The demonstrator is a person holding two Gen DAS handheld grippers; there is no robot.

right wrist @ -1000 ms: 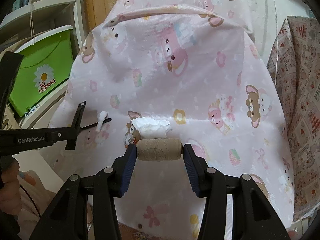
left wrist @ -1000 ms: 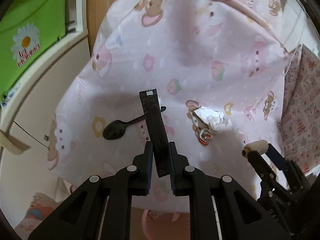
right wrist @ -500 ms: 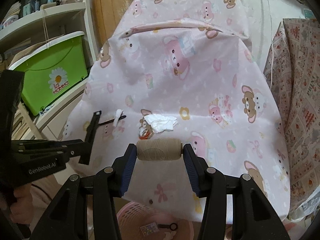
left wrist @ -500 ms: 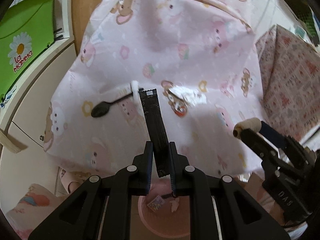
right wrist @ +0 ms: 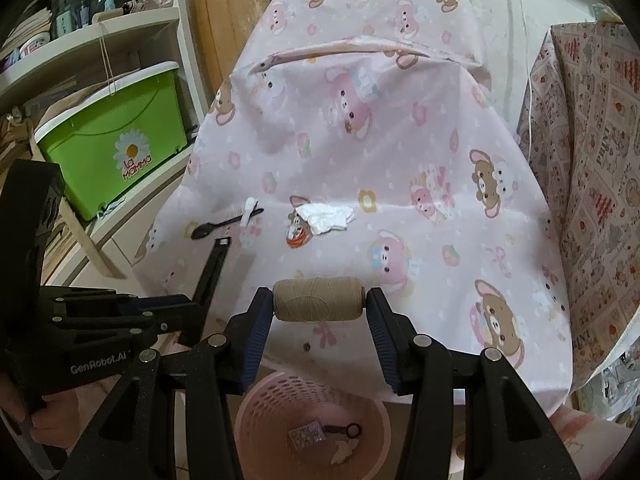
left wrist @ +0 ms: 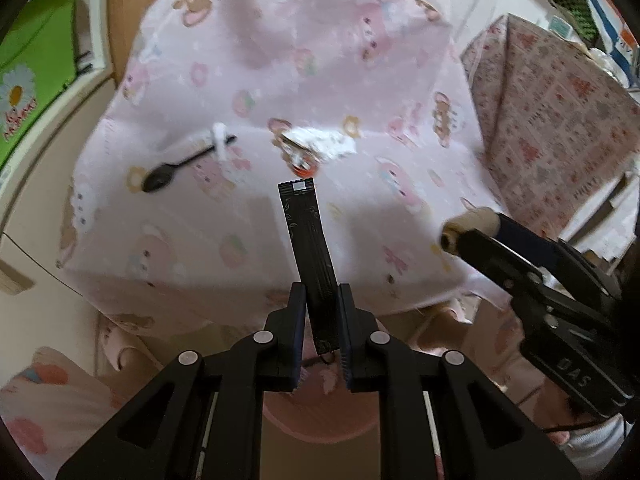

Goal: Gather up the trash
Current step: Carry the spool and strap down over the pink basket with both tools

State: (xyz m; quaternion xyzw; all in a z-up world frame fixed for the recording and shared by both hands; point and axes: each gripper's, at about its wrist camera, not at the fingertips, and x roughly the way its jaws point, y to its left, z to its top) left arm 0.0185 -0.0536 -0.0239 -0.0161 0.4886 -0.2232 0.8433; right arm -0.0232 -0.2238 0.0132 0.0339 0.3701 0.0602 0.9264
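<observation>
Below the table's front edge sits a pink basket (right wrist: 256,412) on the floor, holding a small patterned packet (right wrist: 307,435), a dark ring-ended item (right wrist: 343,429) and a pale scrap (right wrist: 343,454). Left gripper (left wrist: 319,312): jaws clamped on a black sachet (left wrist: 307,244), long and flat, sticking up out of the jaws and leaning slightly left, its lower end poking out under them; in the left wrist view the basket's rim shows just under that end. Right gripper (right wrist: 319,307): jaws clamped on a beige thread spool (right wrist: 319,299) held crosswise, one end on each pad, over the table's front edge, basket below and nearer the camera. Both grippers side by side, the left one visible at the left of the right wrist view with a hand (right wrist: 24,420) on its grip. On the table, covered with a pink cartoon-print cloth (right wrist: 400,152): black plastic spoon (right wrist: 224,225) with a small white wad (right wrist: 249,209) on its handle, and to its right a crumpled white tissue (right wrist: 328,216) touching a small orange-and-foil wrapper (right wrist: 297,233). Those lie well back from the front edge. Green bin (right wrist: 116,140) on a shelf at left.
</observation>
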